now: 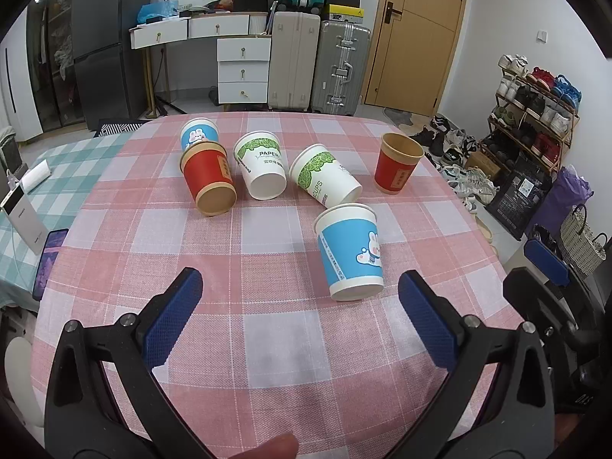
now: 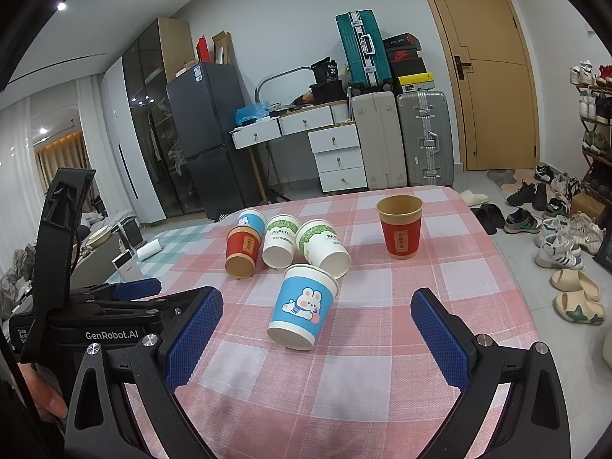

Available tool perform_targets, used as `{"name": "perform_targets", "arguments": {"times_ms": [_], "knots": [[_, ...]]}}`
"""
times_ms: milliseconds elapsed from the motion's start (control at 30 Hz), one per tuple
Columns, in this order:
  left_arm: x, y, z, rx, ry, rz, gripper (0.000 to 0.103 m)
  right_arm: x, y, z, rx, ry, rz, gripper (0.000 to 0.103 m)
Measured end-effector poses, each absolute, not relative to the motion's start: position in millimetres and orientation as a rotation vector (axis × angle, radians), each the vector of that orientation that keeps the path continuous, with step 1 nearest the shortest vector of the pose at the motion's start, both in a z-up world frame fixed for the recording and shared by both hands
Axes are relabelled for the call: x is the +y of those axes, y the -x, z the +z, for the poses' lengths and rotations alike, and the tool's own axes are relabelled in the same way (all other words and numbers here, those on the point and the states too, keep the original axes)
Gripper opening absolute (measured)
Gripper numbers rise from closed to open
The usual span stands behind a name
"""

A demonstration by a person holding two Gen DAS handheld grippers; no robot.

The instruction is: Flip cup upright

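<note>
- Nearest, a blue rabbit cup (image 1: 350, 256) lies tipped on the checked tablecloth (image 1: 267, 336), mouth facing the cameras.
- Left gripper (image 1: 300, 290) gapes wide, holding nothing, just short of that cup.
- Right gripper (image 2: 317, 310) likewise spread wide and empty.
- One red cup (image 2: 399, 225) stands upright, apart from four other tipped cups.

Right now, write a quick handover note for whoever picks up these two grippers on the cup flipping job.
Left gripper: open, holding nothing, above the checked tablecloth.
Right gripper: open, holding nothing, lined up with the near blue bunny cup.
Done: one red cup stands upright at the far right.
Left: five cups on their sides: near blue bunny cup, two green-leaf cups, second red cup, far blue cup behind it.
Suggested next: take the near blue bunny cup, probably the closest.
</note>
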State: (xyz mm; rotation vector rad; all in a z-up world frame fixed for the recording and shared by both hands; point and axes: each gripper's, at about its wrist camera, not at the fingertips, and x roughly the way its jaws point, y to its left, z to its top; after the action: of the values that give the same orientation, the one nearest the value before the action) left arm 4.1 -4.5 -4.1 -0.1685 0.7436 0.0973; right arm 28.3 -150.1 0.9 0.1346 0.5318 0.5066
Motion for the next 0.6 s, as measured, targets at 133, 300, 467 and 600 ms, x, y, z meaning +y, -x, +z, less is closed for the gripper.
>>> {"name": "perform_targets", "arguments": {"times_ms": [133,300,467,600], "knots": [[-4.6,-3.8,-3.8,0.743,0.167,0.098,0.102,-150.2,-28.3,0.9,0.531,-0.135,0.508,0.101],[-5.3,-4.9,-5.3,0.742,0.166,0.100,0.102,-151.0,-28.8,0.5,0.531,-0.136,0.508,0.101],[-5.5,-5.0,-4.9,0.745,0.167,0.097,0.102,-151.0,-28.7,0.5,0.530,-0.136,0.507,0.101],[-5.5,-4.7,-4.9,0.745,0.166,0.097,0.102,-151.1,-28.8,0.3,0.531,-0.136,0.509,0.101]]}}
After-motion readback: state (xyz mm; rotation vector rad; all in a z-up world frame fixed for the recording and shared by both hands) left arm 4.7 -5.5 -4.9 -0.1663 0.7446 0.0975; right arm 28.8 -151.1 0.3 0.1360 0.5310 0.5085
